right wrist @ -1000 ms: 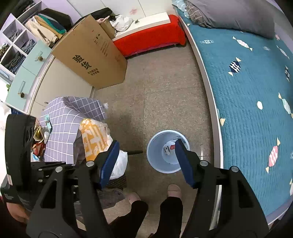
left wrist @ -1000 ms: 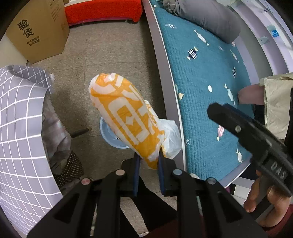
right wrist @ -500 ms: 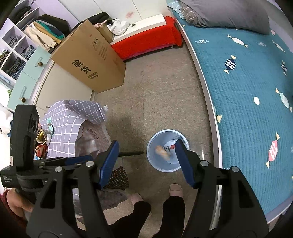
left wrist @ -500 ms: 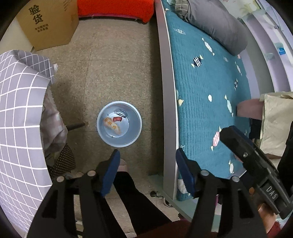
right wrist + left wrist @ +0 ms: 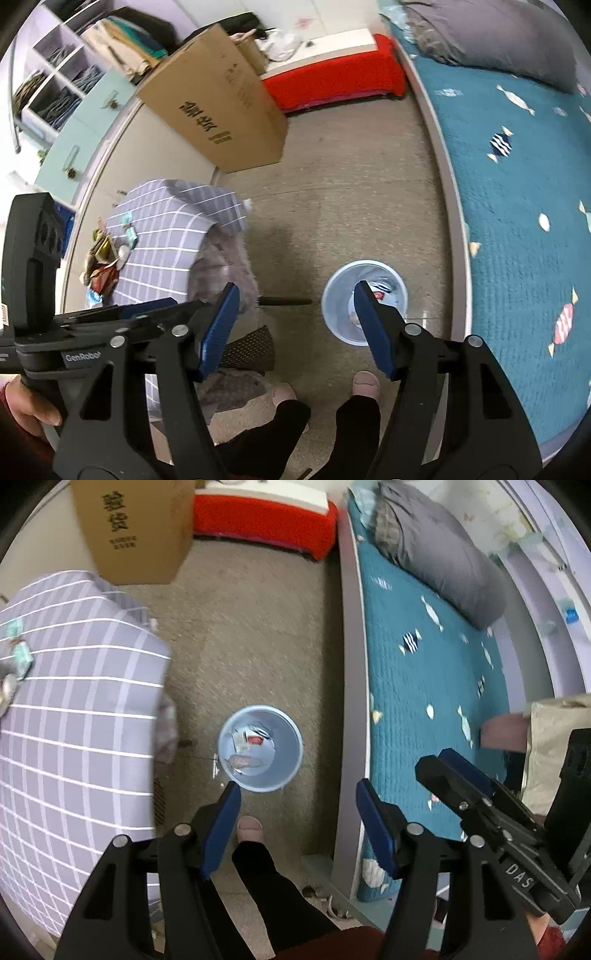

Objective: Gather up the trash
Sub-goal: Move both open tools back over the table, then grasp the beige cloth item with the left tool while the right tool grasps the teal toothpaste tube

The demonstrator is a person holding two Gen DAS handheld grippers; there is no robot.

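A pale blue bin (image 5: 295,734) stands on the floor between the bed and the table, with a crumpled wrapper (image 5: 243,762) and other scraps lying in it. My left gripper (image 5: 298,786) hovers high above the bin, open, nothing between its blue pads. In the right wrist view my right gripper (image 5: 296,288) is also open and empty above the floor, its right finger overlapping the bin (image 5: 332,306). Loose trash (image 5: 101,266) lies piled at the far left of the checked tablecloth (image 5: 166,229). Each gripper shows side-on in the other's view: the right gripper (image 5: 436,760), the left gripper (image 5: 147,306).
A teal bed (image 5: 424,664) with a grey pillow runs along the right. A cardboard box (image 5: 221,122) and a red bench (image 5: 332,85) stand at the far end. A person's feet (image 5: 364,380) are near the bin. A black rod (image 5: 284,301) sticks out beside it.
My left gripper opened and the orange-and-white bag it held dropped into the bin. The left hand then rose and drifted away from the bin. The right gripper stayed open.
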